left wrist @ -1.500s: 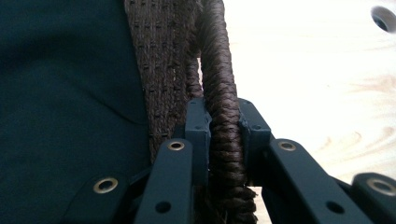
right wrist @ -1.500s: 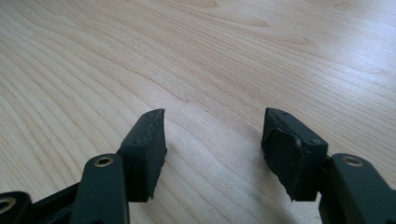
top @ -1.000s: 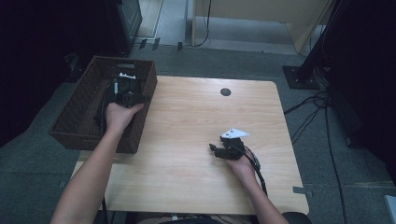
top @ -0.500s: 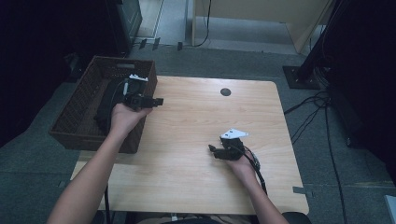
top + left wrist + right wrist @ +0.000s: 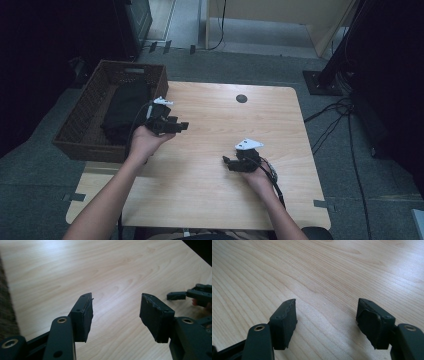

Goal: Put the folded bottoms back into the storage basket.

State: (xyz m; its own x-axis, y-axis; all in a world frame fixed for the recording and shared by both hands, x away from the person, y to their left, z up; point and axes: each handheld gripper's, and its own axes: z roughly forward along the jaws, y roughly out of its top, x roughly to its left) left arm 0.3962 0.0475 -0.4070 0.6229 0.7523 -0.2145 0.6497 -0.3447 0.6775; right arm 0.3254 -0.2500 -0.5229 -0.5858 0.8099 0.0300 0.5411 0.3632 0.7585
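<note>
My left gripper (image 5: 181,125) is held over the left part of the wooden table (image 5: 215,195), just right of a brown woven basket (image 5: 75,132). Its jaws point right. They have just been opening and stand open (image 5: 116,312) with bare wood between them. A black cloth (image 5: 125,107) lies in the basket. My right gripper (image 5: 227,161) rests low at the table's right, jaws pointing left. Its jaws have also been opening and stand open (image 5: 325,320) with nothing between the pads. In the left gripper view the right gripper (image 5: 197,293) shows at the far right.
A small dark round disc (image 5: 241,98) sits near the table's far edge. The basket's wall (image 5: 6,315) runs along the table's left side. Cables (image 5: 340,125) and a black stand (image 5: 325,80) lie on the floor to the right.
The left hand has come out from over the basket and moved right, onto the table's left part. The right hand has stayed where it was.
</note>
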